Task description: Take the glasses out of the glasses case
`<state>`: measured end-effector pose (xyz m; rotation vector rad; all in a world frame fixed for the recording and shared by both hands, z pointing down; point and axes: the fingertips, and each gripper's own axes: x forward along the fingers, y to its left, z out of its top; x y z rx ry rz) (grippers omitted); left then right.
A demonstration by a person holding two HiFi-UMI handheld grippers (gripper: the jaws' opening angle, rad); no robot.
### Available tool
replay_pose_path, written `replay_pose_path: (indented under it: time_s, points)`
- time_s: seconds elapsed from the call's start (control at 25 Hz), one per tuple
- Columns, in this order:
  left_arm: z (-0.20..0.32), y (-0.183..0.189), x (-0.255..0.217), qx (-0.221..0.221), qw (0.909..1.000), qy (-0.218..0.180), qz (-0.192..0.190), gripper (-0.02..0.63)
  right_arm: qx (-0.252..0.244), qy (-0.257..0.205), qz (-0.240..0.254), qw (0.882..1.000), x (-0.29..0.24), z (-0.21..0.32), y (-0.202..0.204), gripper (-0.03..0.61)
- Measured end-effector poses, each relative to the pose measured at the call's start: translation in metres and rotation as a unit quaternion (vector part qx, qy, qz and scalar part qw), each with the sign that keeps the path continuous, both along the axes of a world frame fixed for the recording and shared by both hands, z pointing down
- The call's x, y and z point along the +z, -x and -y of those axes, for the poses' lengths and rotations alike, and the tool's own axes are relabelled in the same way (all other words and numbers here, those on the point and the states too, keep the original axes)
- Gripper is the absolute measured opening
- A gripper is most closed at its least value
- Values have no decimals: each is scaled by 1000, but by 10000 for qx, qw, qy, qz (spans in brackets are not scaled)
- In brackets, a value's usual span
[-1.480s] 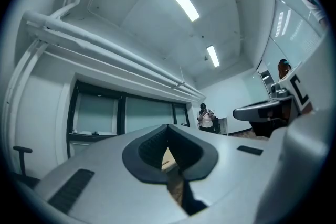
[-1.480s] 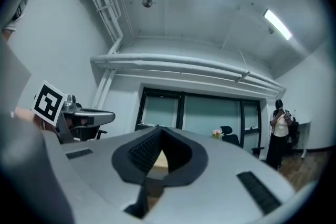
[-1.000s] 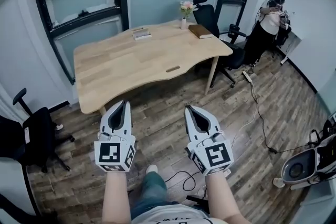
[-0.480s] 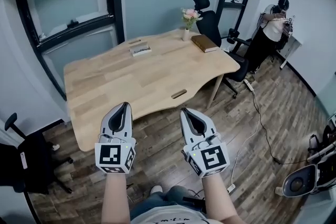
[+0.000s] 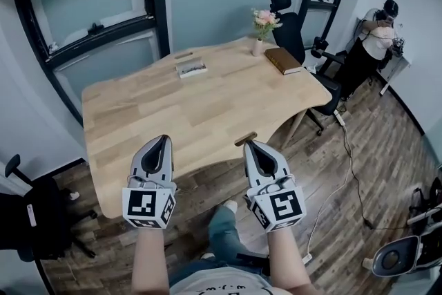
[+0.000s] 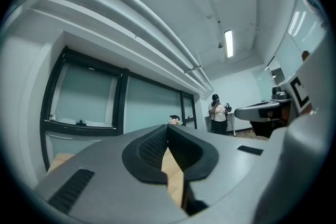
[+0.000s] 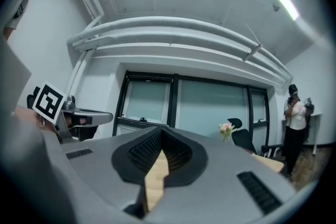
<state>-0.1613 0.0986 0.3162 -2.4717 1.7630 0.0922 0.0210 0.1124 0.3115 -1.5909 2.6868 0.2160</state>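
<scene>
Wooden table [image 5: 138, 114] in an office room with dark-framed windows [image 5: 90, 3] and a plank floor [image 5: 366, 169]. Near the table's far edge lies a small pale flat object, read as the glasses case [image 5: 191, 68]; it is too small to tell whether it is open. Farther right on the same side are a brown book [image 5: 283, 60] and a vase of flowers [image 5: 261, 30], with a black office chair [image 5: 289, 18] behind them. The left gripper [image 5: 163, 139] and right gripper [image 5: 249, 144] are held side by side at the table's near edge, well apart from the case. Each gripper's own view shows its jaws closed tip to tip with nothing between them. A person [image 5: 376, 45] stands at the far right.
</scene>
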Motion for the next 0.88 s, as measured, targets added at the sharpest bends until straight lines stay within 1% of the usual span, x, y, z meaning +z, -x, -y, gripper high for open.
replay_pose_path:
  time_s: [0.28,0.44,0.48,0.56,0.68,0.76,0.88]
  points:
    - [111,-9,4,-102,9998,171,50,17,-166,168,46,9997,10,114,-10,11]
    - [178,-19,1,-145,9995,247,-95,22,-258,178,75,9995,3,180,-22,11]
    - [193,-21,2,-151,9995,257,-139,39,-294,176,69,9994,1,196,-24,11]
    - [223,-25,5,-140,9992,292,-219,97,-375,190,38,9991,2,224,-27,11]
    - [258,-33,14,-28,9990,397,-227,141,-443,288,6,9986,11,258,-32,11]
    - [277,-33,18,-20,9988,466,-135,154,-453,364,6,9983,18,277,-35,11]
    - [303,-27,24,-75,9983,570,25,155,-437,501,47,9978,28,302,-38,11]
